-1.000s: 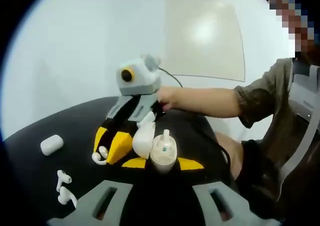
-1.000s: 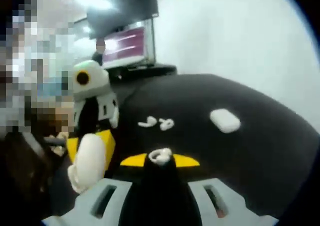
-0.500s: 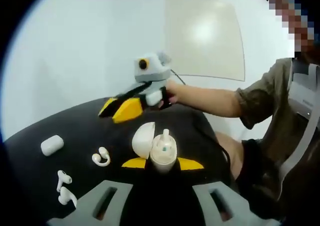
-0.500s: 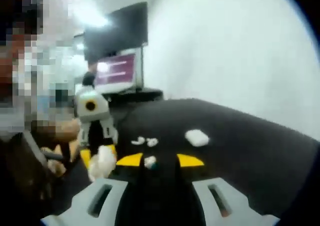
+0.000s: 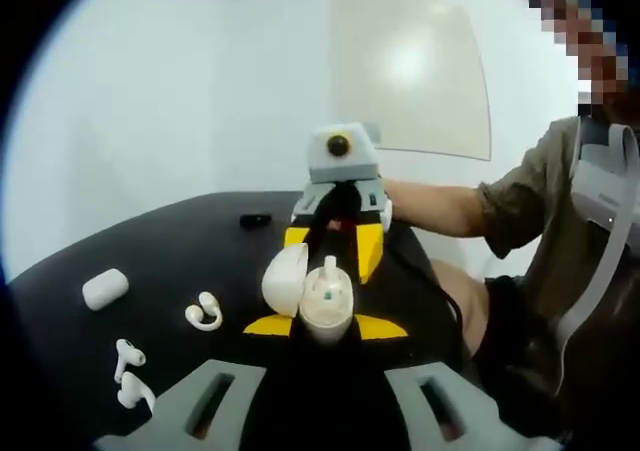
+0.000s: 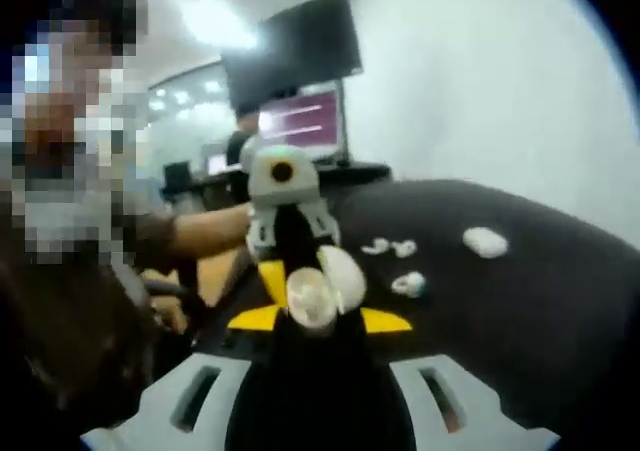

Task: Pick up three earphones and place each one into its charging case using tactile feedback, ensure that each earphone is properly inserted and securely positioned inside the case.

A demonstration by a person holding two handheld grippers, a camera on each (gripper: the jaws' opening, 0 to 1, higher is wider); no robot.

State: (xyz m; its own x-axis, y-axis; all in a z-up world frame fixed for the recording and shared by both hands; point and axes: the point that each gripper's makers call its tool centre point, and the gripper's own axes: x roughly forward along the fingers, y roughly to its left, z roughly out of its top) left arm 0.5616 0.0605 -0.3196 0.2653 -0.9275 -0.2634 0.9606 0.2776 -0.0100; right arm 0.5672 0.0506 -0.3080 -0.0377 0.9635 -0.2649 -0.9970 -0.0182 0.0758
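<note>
left gripper (image 5: pixel 327 323) pinches the open case (image 5: pixel 322 303) upright, lid (image 5: pixel 284 279) back, likely steadied for loading. right gripper (image 5: pixel 336 239) spread just behind it. ear-hook bud (image 5: pixel 204 313) and two stem buds (image 5: pixel 128 371) lie near the table's (image 5: pixel 180 241) left edge.

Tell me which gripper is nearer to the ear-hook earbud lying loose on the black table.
Left. The left gripper holds the open case just beside the ear-hook earbud; the right gripper faces it from beyond the open case, farther off.
</note>
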